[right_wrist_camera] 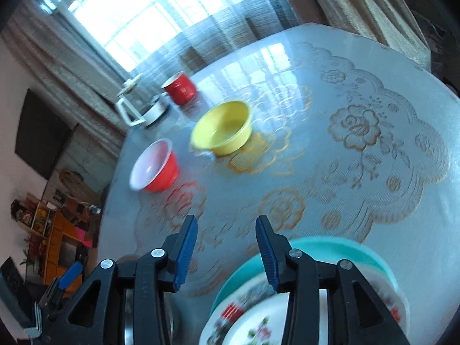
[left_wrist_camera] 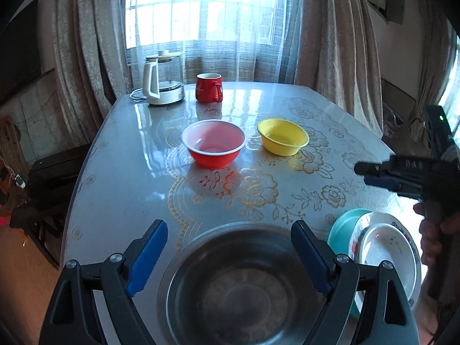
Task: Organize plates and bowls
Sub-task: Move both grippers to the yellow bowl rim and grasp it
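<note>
We see a glossy desk (left_wrist_camera: 287,201) with a gold flower pattern, standing before a curtained window. Going left to right: at the far left sits one white kettle (left_wrist_camera: 161,83) on its base, then one red mug (left_wrist_camera: 209,87) beside it. Nearer the middle stand two loose bowls well apart from each other, a red bowl (left_wrist_camera: 213,146) with a white inside and, to its right, a yellow bowl (left_wrist_camera: 283,136). At the near edge lies one steel bowl (left_wrist_camera: 238,284), empty, directly below our left tongs (left_wrist_camera: 230,256), whose blue pads stand wide apart on either side of it without touching it and hold nothing. To the right of the steel bowl is a stack of three: a teal plate (right_wrist_camera: 330,248) at the bottom, a flowered plate (right_wrist_camera: 227,316) on it, and a white dish (left_wrist_camera: 388,253) on top. Our right tongs (right_wrist_camera: 227,251) hang above this stack, partly apart and empty, with a hand (left_wrist_camera: 434,238) visible on their handle. We judge the task about half done: the plates look gathered, while the red and yellow bowls are still to be joined with the steel bowl. In all we count three bowls and three stacked plates or dishes.
</note>
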